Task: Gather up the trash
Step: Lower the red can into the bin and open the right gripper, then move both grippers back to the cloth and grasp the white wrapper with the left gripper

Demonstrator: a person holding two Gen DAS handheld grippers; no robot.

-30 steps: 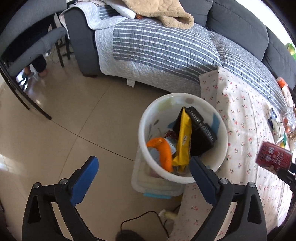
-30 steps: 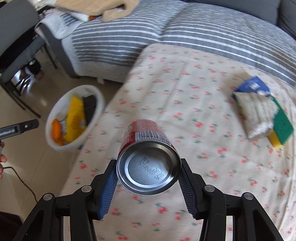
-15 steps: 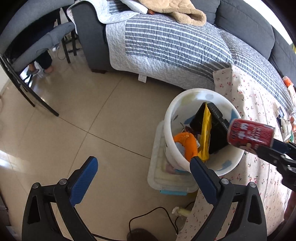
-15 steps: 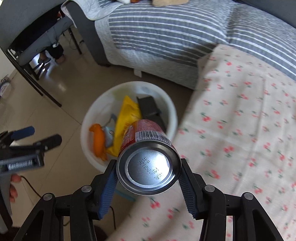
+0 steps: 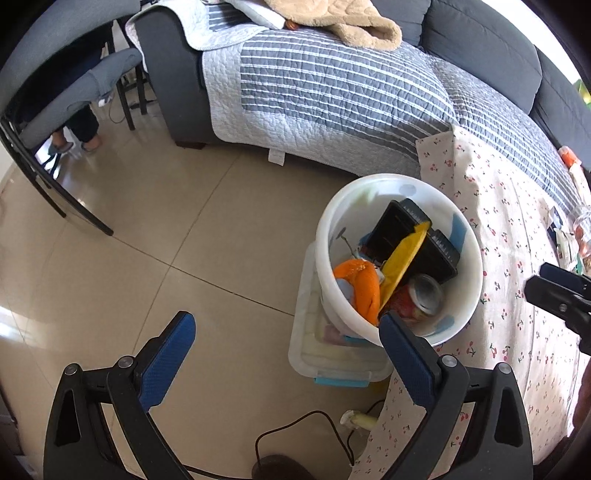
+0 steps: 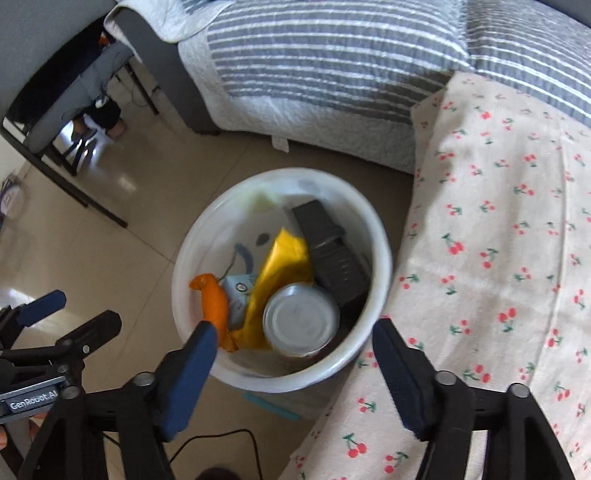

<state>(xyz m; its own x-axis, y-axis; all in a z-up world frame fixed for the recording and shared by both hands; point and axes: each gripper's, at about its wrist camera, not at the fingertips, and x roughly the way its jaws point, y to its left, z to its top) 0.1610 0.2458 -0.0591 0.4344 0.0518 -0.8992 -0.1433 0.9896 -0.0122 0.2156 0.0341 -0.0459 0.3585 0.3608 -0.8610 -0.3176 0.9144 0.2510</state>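
trash fills a white bin (image 6: 380,258) that stands on the beige tiled floor (image 5: 110,277), propped on a clear plastic box with blue clips (image 5: 332,365), tight against the edge of a cherry-print cloth (image 6: 498,258) draped over a low surface. inside the bin a red soda can (image 6: 301,319) lies with its silver end up, touching a yellow wrapper (image 6: 284,269) that leans on a black tray (image 6: 332,254); an orange wrapper (image 6: 212,301) sits against the near wall, beside a pale carton. behind the bin runs a dark grey sofa (image 5: 480,48) covered by a grey-and-white striped quilt (image 5: 332,88), with a tan blanket (image 5: 354,22) bunched on top. a grey chair (image 5: 66,92) on black legs stands at the far left, and a black cable (image 5: 295,424) loops over the floor in front.

the right gripper (image 6: 291,354) hovers just above the bin's near rim, its blue fingers (image 6: 188,365) spread wide and released, holding nothing, the can lying below the gap. the left gripper (image 5: 286,349) hangs over the floor beside the bin, fingers (image 5: 166,358) equally wide apart and empty, touching nothing.
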